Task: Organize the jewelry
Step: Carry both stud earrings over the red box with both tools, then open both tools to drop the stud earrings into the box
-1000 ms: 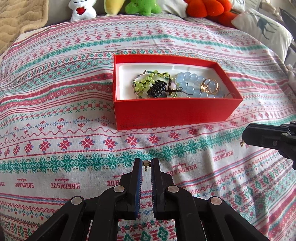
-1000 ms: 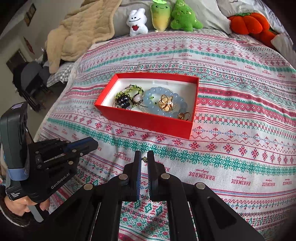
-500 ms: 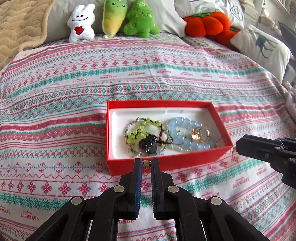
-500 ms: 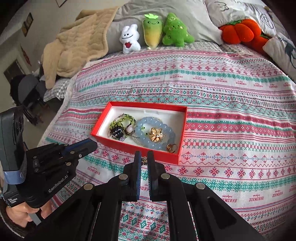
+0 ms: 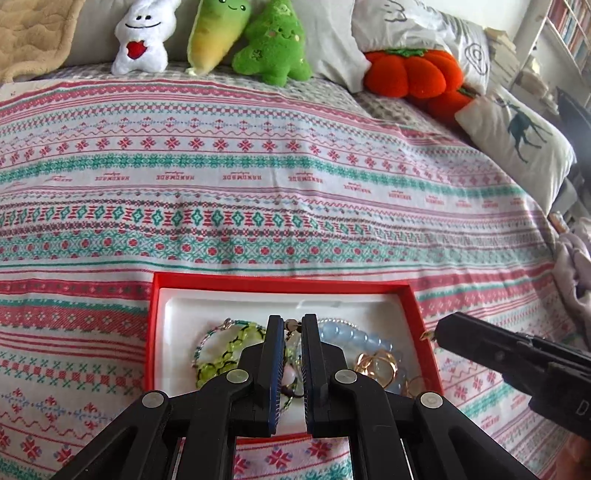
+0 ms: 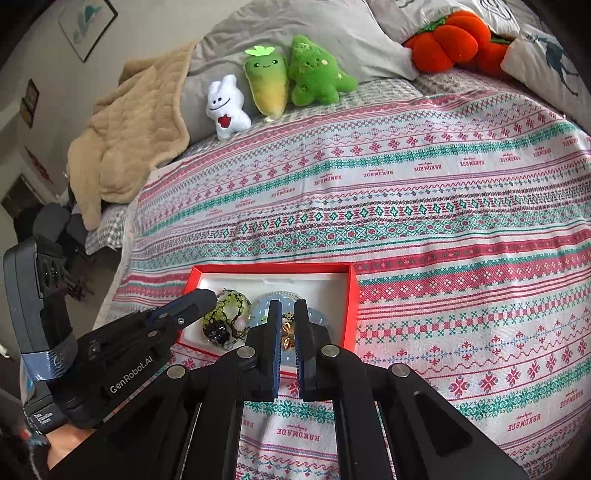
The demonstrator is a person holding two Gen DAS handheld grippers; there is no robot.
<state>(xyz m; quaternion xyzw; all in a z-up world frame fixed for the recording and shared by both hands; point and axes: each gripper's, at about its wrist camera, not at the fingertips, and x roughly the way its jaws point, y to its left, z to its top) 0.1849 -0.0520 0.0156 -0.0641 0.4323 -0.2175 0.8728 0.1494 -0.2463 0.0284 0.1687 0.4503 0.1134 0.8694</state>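
A red box (image 5: 280, 284) with a white liner lies on the patterned bedspread. It holds a green bead bracelet (image 5: 229, 349), a pale blue bead bracelet (image 5: 354, 336) and gold rings (image 5: 376, 365). My left gripper (image 5: 292, 325) is shut on a small gold earring (image 5: 291, 325) and hovers over the box. My right gripper (image 6: 285, 314) is shut on a small gold earring (image 6: 287, 316) above the box's right half (image 6: 351, 295). The right gripper also shows in the left wrist view (image 5: 439, 332), with its earring (image 5: 426, 335) at the tip.
Plush toys (image 5: 214, 33) and an orange pumpkin cushion (image 5: 410, 72) line the head of the bed. A beige blanket (image 6: 125, 140) lies at the far left. A deer pillow (image 5: 517, 129) sits at the right edge.
Both grippers have moved forward from in front of the box to above it, each still holding its earring. The box now appears lower and closer in both views.
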